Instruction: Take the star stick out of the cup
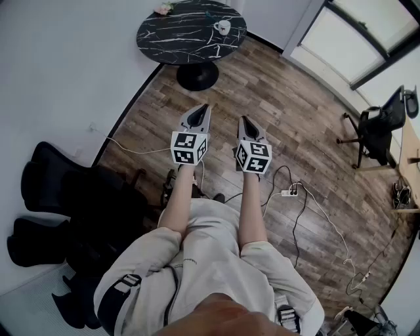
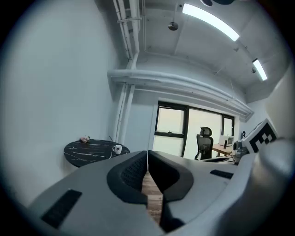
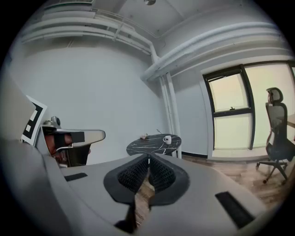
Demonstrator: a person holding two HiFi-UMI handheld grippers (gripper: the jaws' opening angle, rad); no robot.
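Left gripper (image 2: 147, 154): jaws together, pads meeting at the tip, nothing between them. Right gripper (image 3: 148, 157): same, jaws closed on nothing, only a sliver of floor showing through lower down. Both are held out in front of the person on bare forearms, side by side and close but not touching, noses aimed a little below level toward the far corner of the room, each marker cube (image 1: 189, 147) facing back at the person. They hang over bare wood floor (image 1: 289, 111), well short of anything to grab. Straight ahead is a round black table (image 1: 177, 33) with white veining, on a single pedestal, pushed up near the white wall. The white cup (image 1: 224, 27) sits on the table's right half, handle side visible, well apart from both grippers. A thin stick (image 3: 158, 131) seems to rise out of the cup leaning left; too small to make out a star on it. A small pink thing (image 1: 163, 8) lies at the table's far left edge. To the person's right: a power strip (image 1: 289, 192) with cables trailing on the floor, then a black office chair (image 1: 380, 128) by a big window (image 3: 230, 110). To the left: dark chairs (image 1: 65, 190) bunched along the wall.
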